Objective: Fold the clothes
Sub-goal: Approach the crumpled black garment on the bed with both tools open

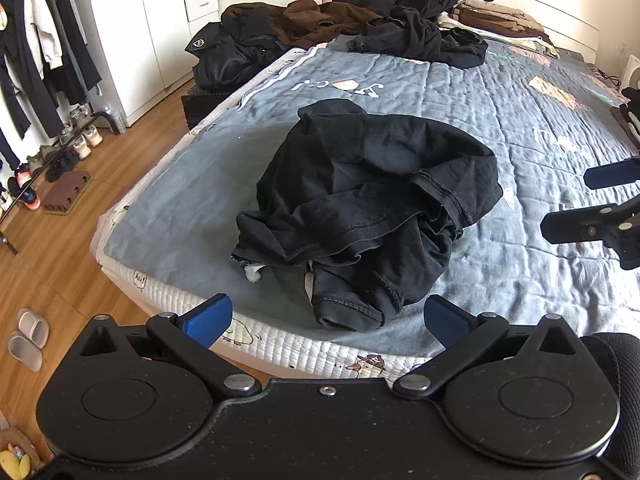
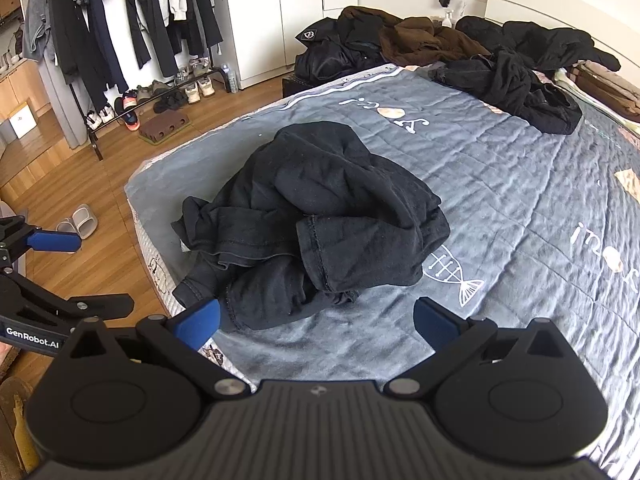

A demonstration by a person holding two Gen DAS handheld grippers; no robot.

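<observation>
The left gripper (image 1: 328,320) is closest to us, its blue pads spread wide with nothing between them. The right gripper (image 2: 316,322) is spread wide and empty too. Just ahead of both, and a bit below, a black shirt (image 1: 372,208) lies in a crumpled heap near the bed's front edge. Both grippers look about equally near it. Farther back, more dark clothes (image 1: 420,36) wait on the gray blanket (image 1: 540,128).

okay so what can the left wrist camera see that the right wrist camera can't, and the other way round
Only the left wrist view: a yellow soft toy at its bottom corner. Only the right wrist view: a white fish-skeleton print on the bedspread and a white box on the floor. Both: the crumpled black garment, the grey bedspread, the shoe rack, and both grippers, left gripper and right gripper, open and empty.
</observation>
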